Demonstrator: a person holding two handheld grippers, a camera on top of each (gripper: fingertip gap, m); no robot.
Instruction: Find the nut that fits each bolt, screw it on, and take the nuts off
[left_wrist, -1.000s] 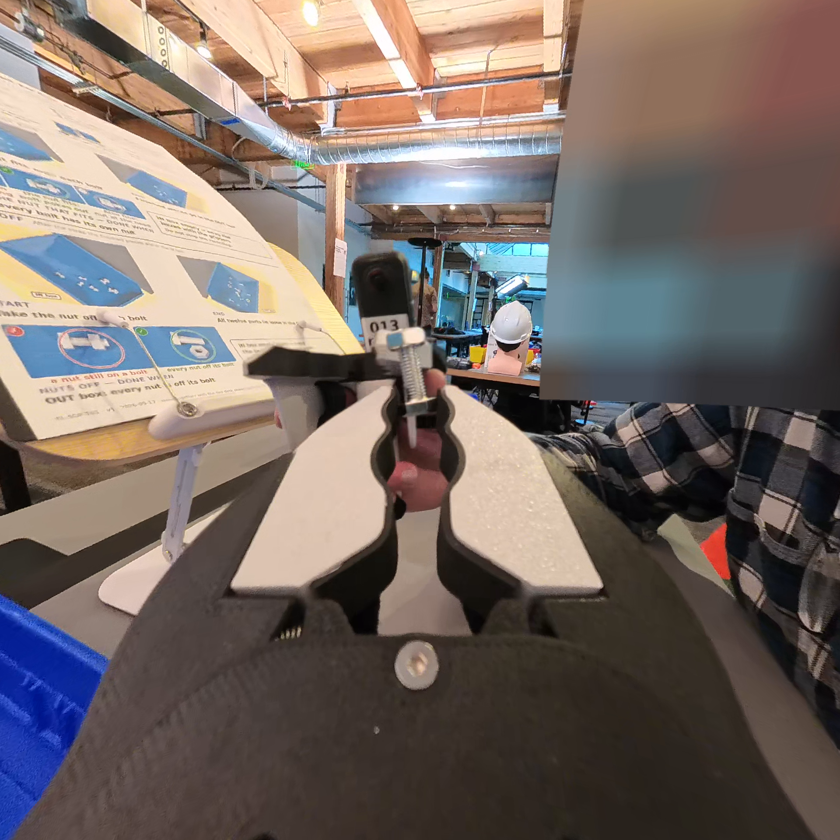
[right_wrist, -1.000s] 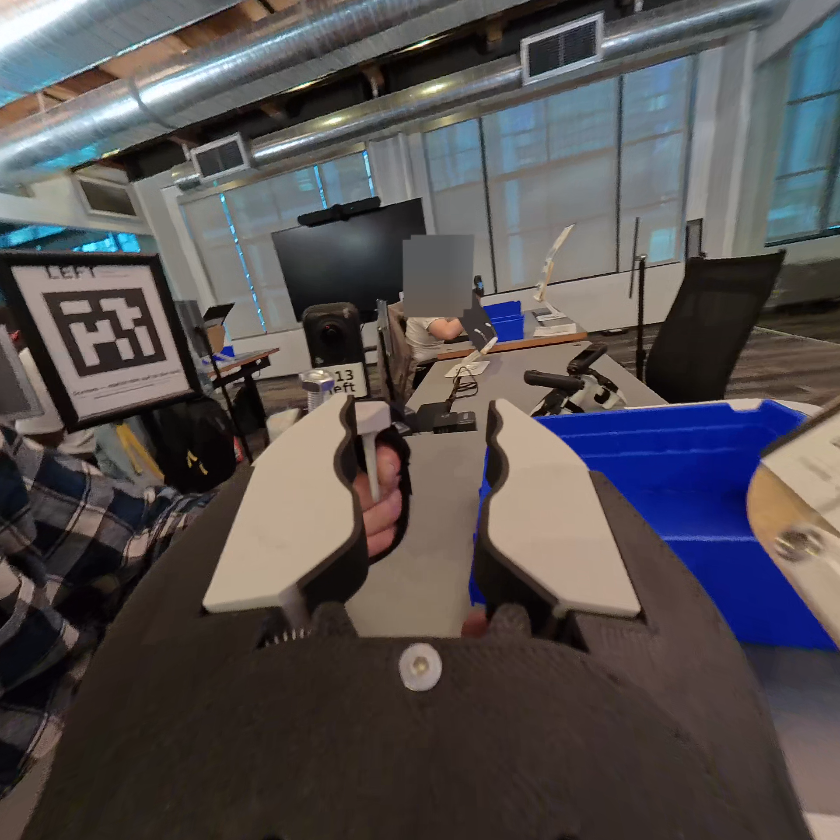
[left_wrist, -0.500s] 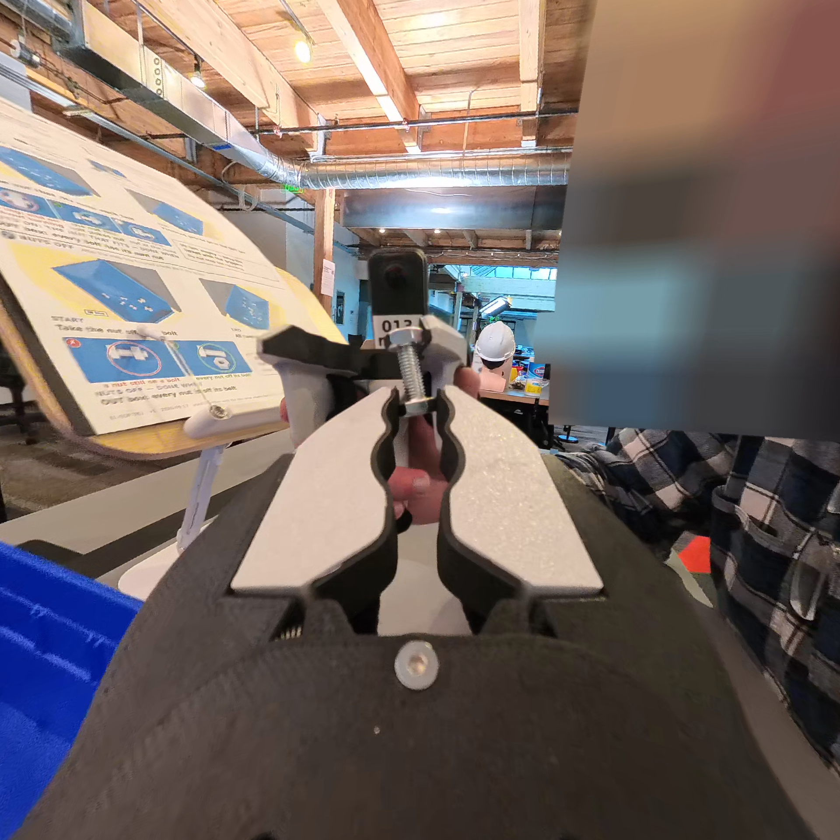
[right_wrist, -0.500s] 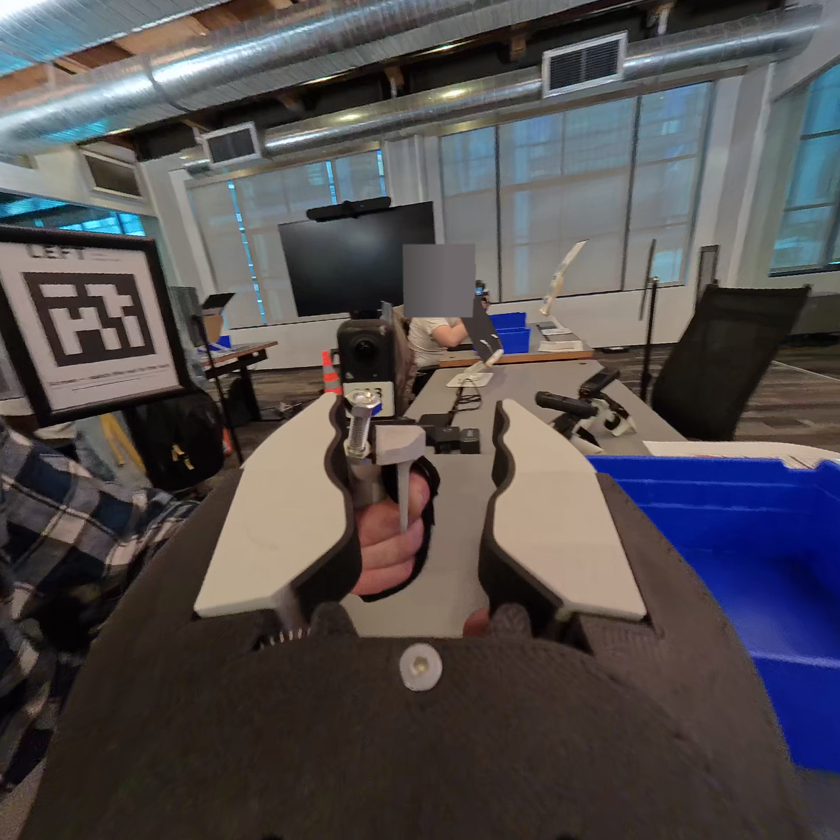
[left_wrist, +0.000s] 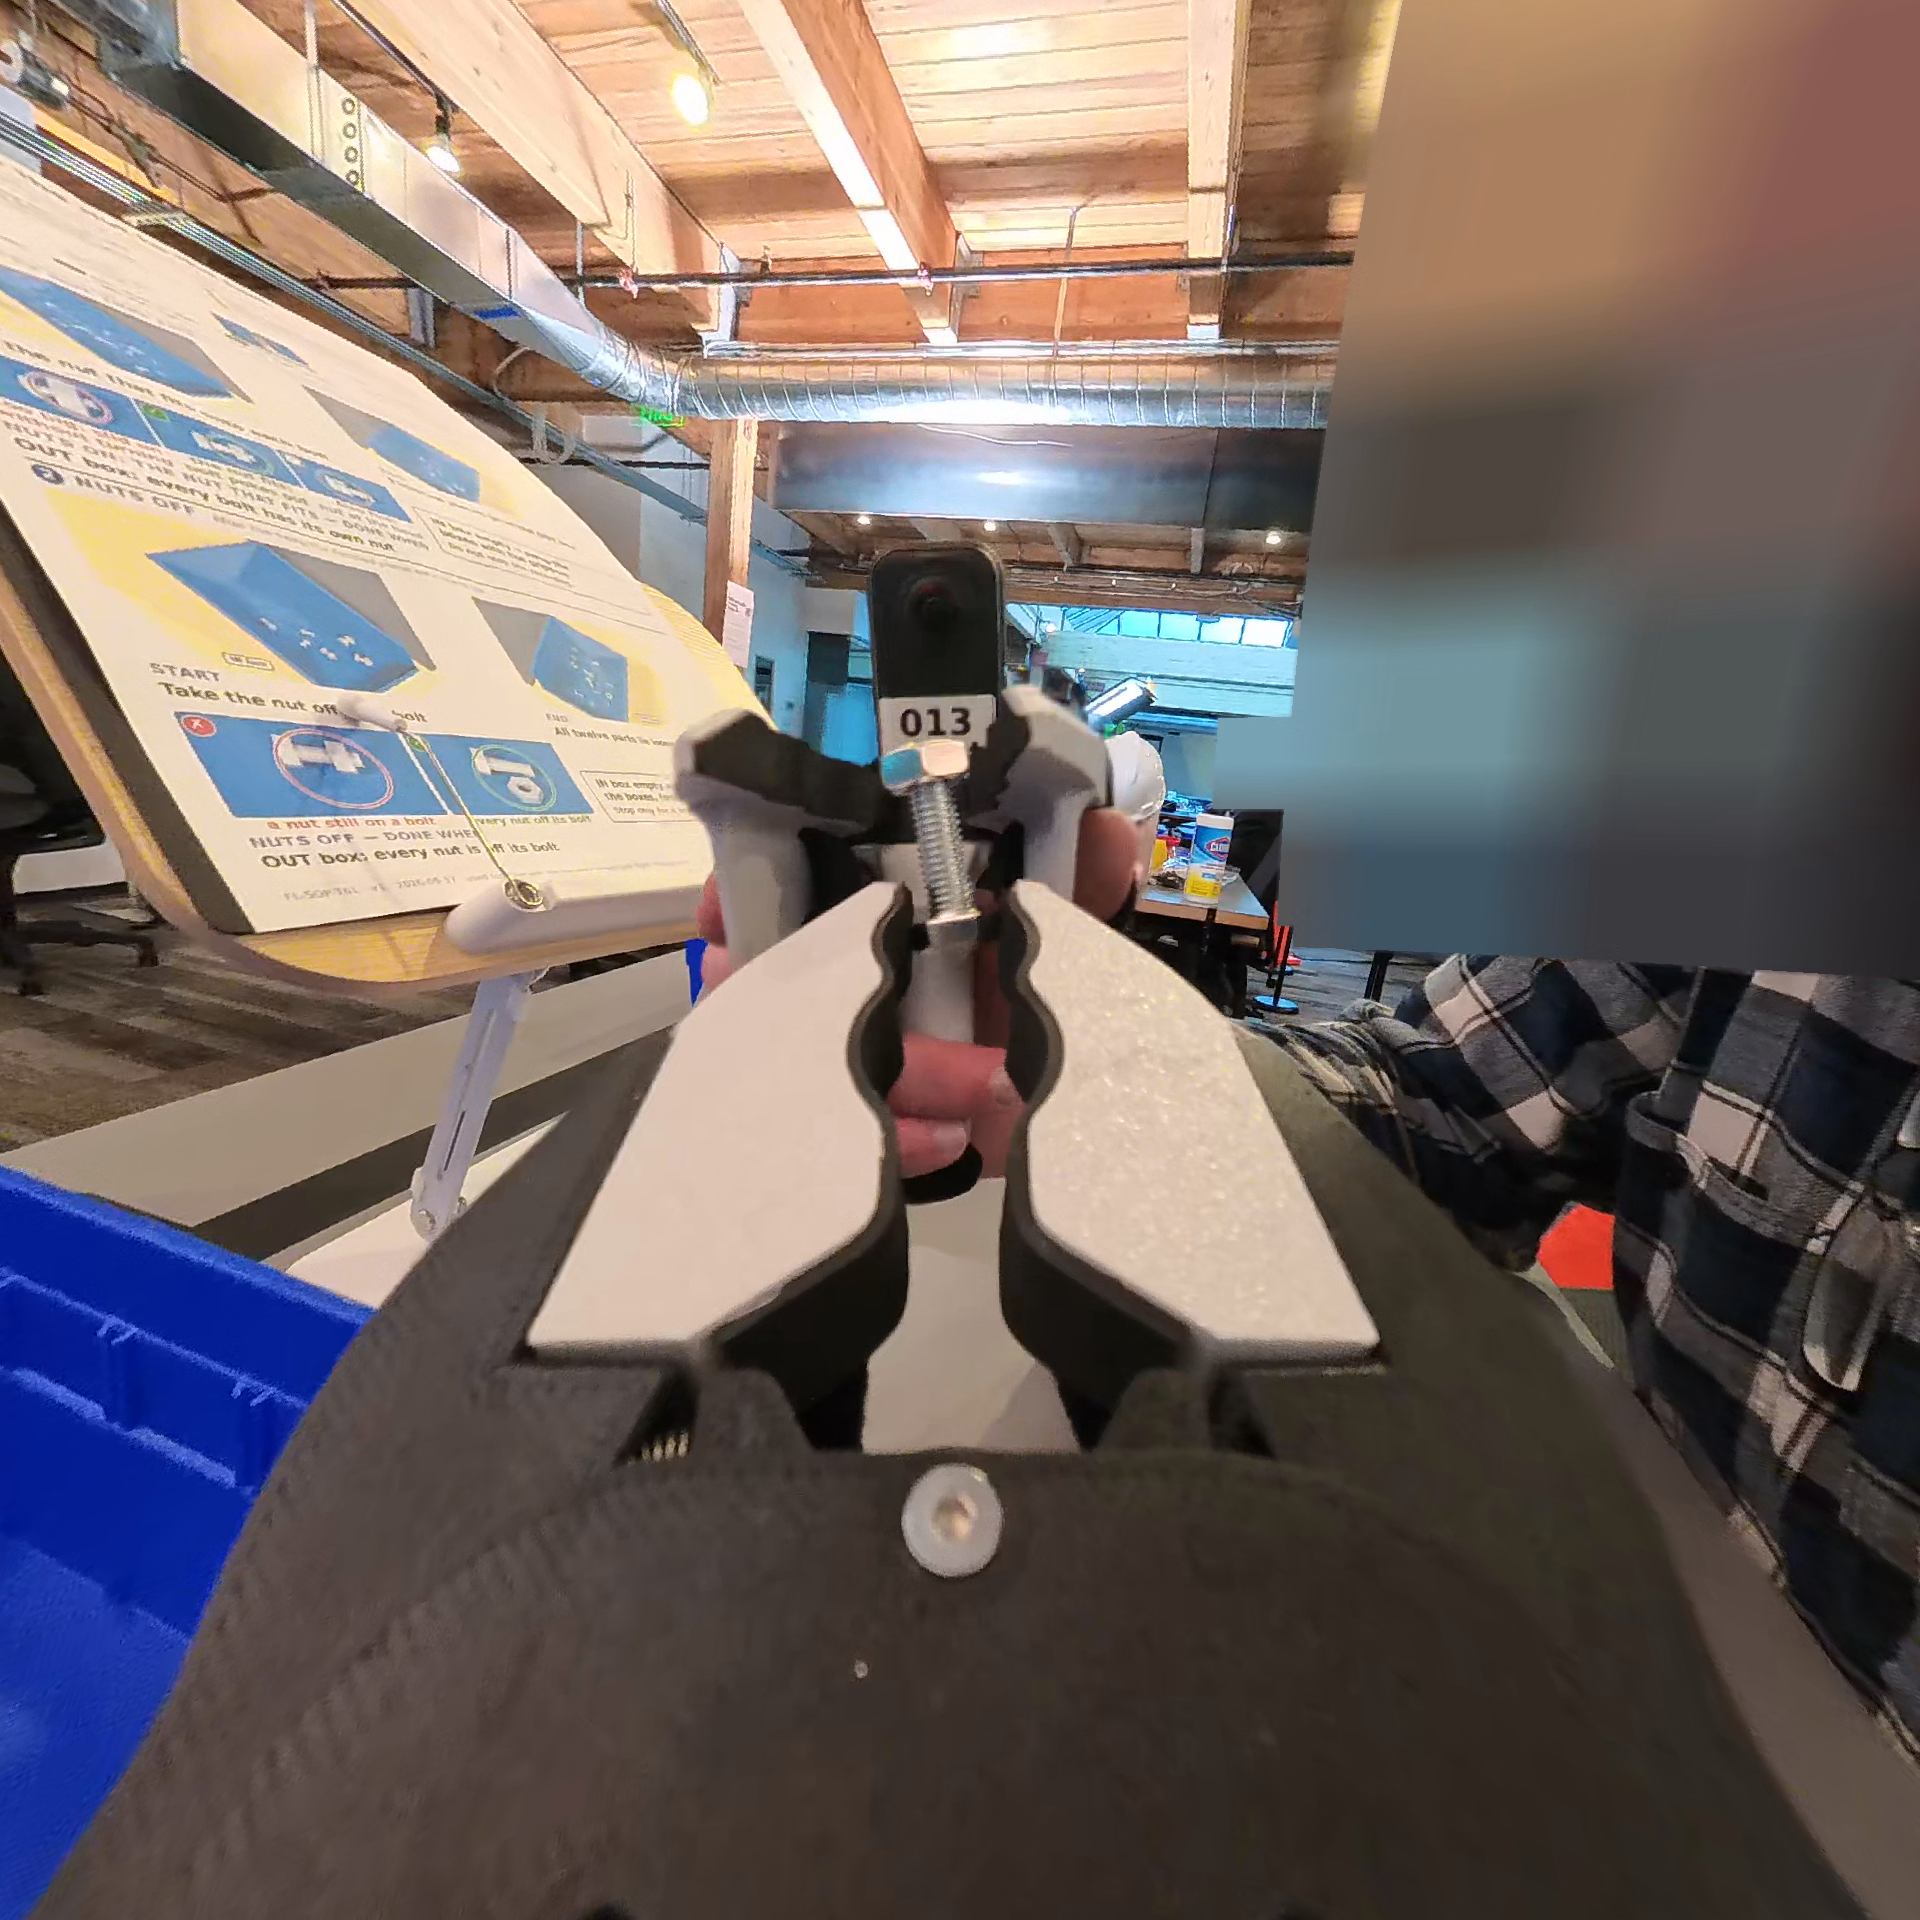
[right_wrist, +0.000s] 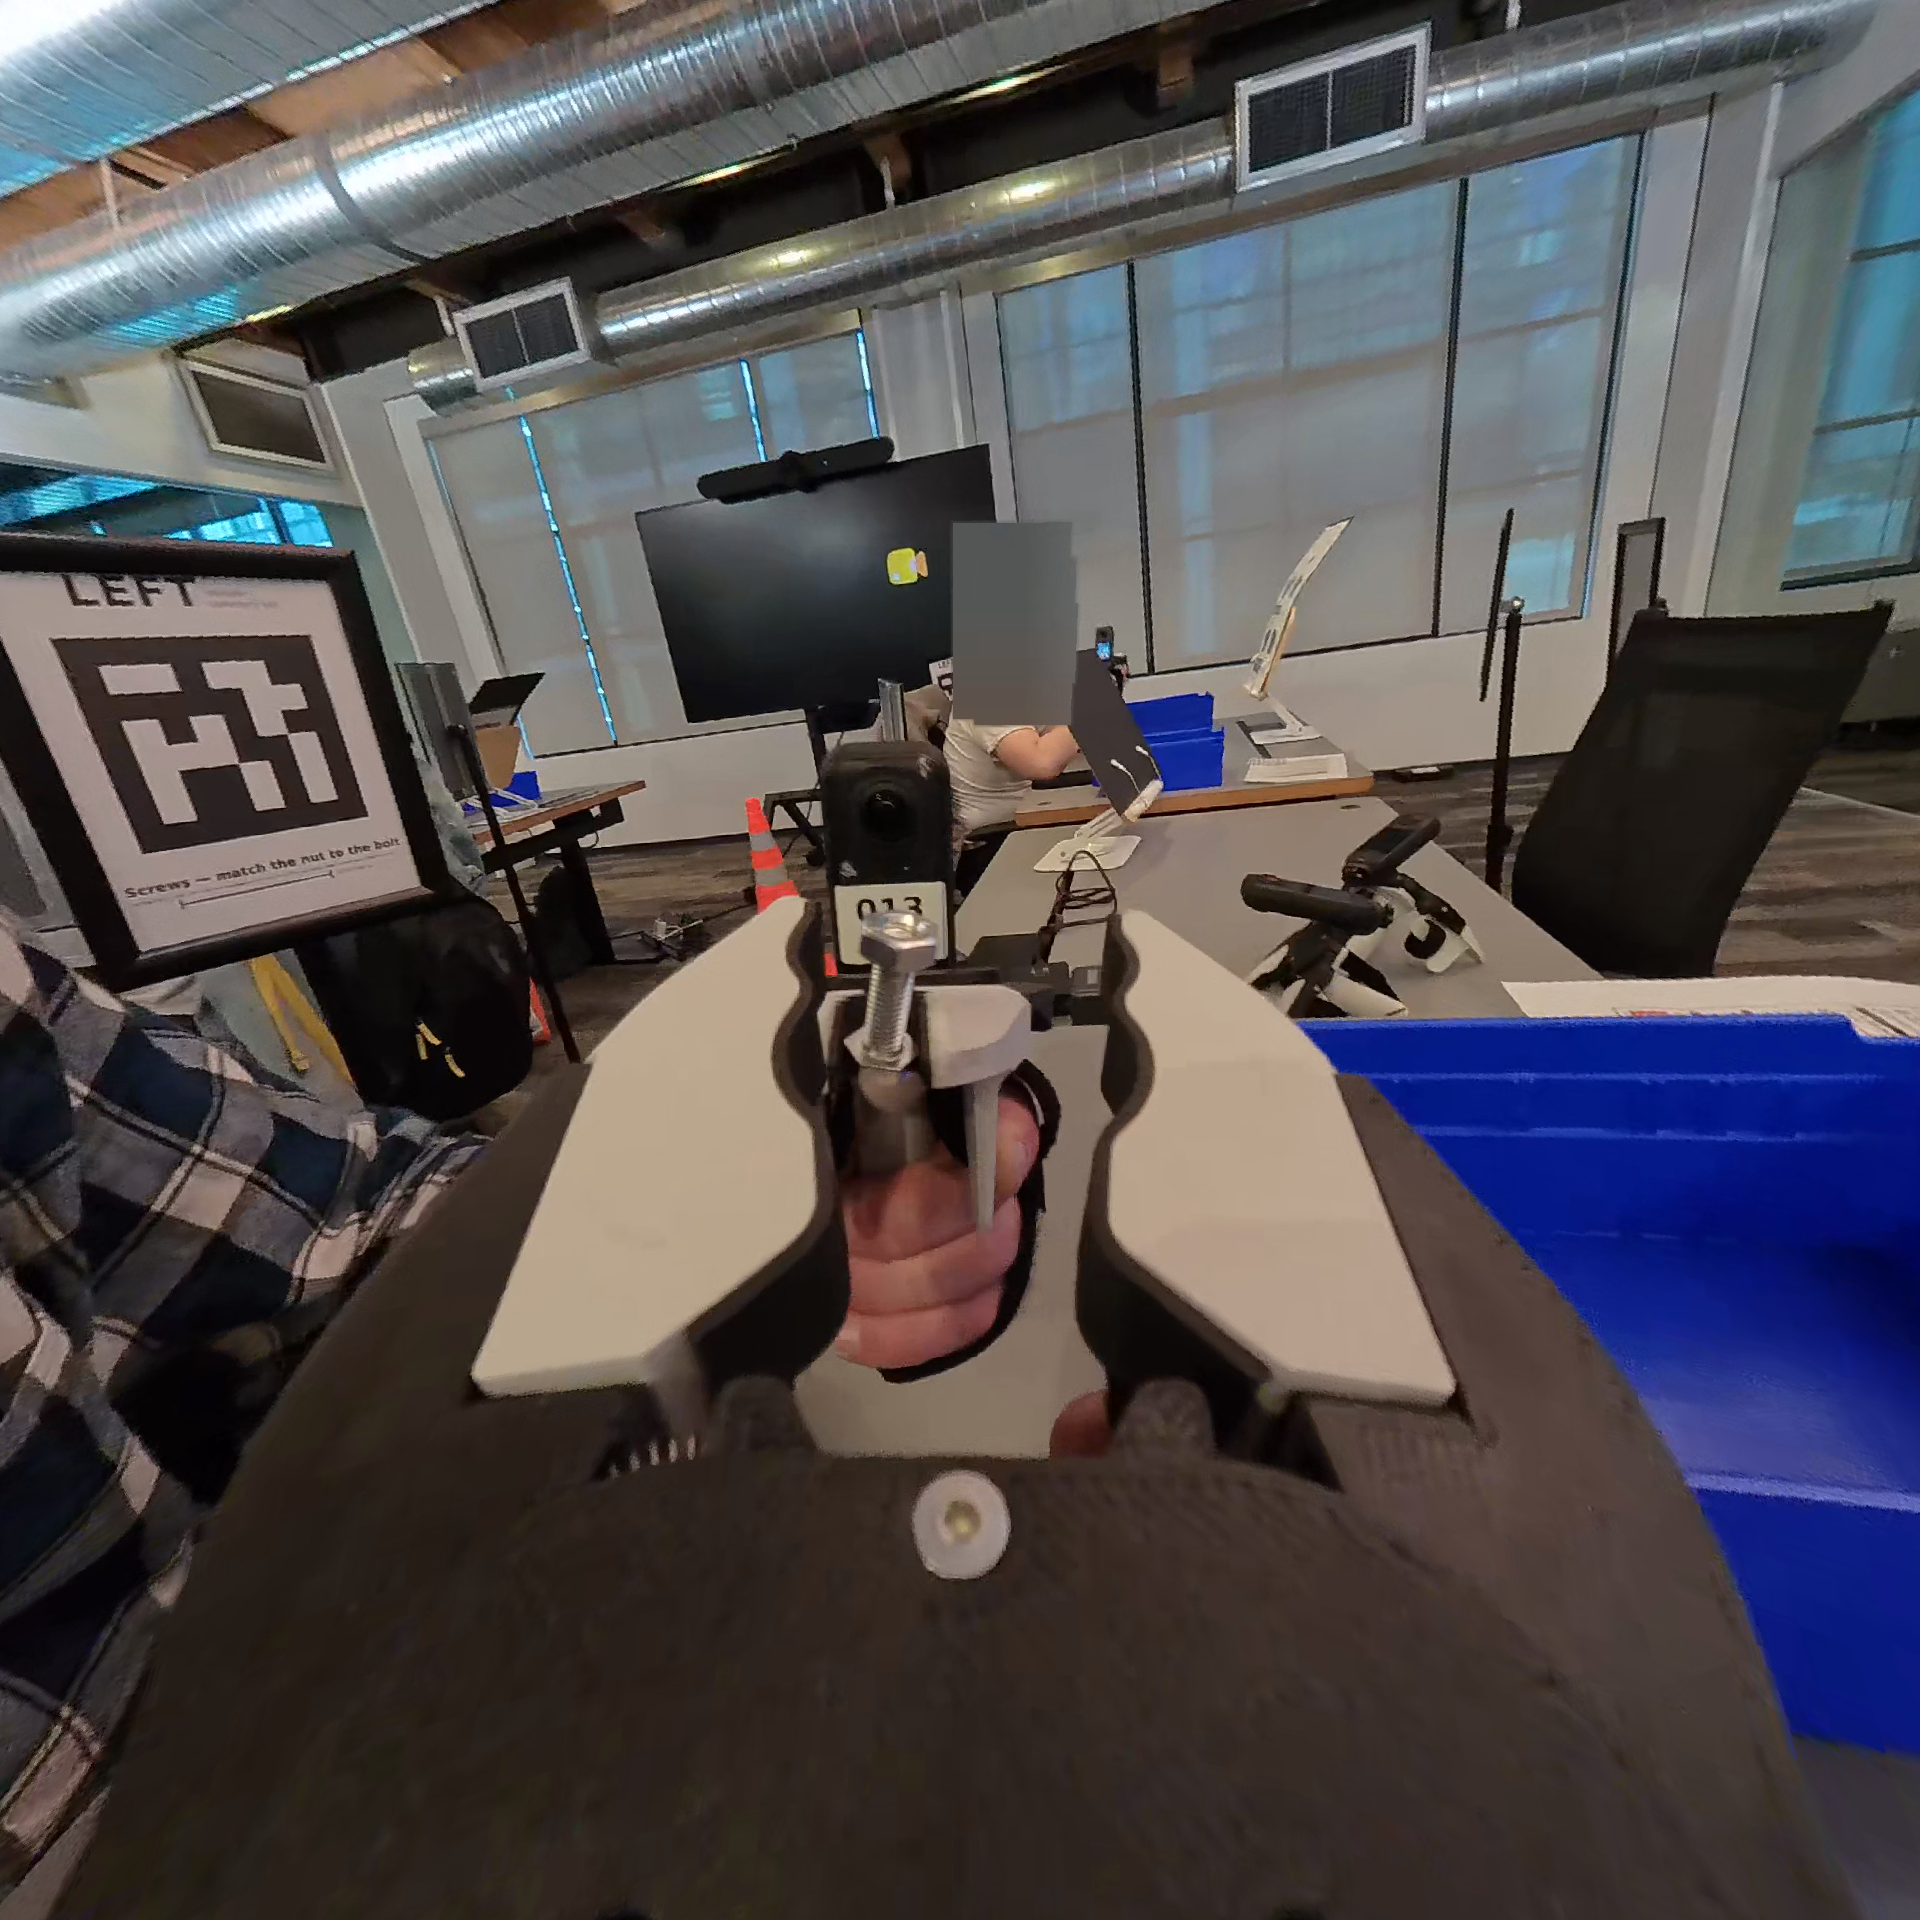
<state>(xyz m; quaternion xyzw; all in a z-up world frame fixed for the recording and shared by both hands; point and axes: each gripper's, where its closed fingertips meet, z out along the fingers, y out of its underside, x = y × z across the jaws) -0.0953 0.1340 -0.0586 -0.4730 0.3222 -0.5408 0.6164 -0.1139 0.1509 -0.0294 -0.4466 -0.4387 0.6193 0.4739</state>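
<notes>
On the left of the left wrist view, an instruction board (left_wrist: 343, 644) leans on its stand over the counter (left_wrist: 312, 1081), and a blue bin (left_wrist: 125, 1455) fills the lower corner. At centre, the left hand-held gripper (left_wrist: 954, 925) is nearly closed, its fingertips pinching a small hex nut (left_wrist: 952, 928). A silver bolt (left_wrist: 935, 831) stands up out of that nut, head uppermost and tilted slightly back, all held up in the air, well above the counter.

Just behind the bolt sits the right hand-held gripper (left_wrist: 914, 769), facing it. Its own view shows its fingers (right_wrist: 727, 1049) spread wide, the bolt (right_wrist: 891, 987) between them, nearer the left finger; neither pad touches it, so it holds nothing. A plaid sleeve (left_wrist: 1662, 1143) fills the right edge.

The step in hand looks like turning the bolt against the nut, whether on or off I cannot tell. To do it well, the left grip should stay firm and level on the nut's flats so it does not spin. The right pads should close squarely on the hex head or upper shank, in line with the thread. Short twists with a release and re-grip between them should suit, with no sideways pull that could lever the nut out of the pinch.
</notes>
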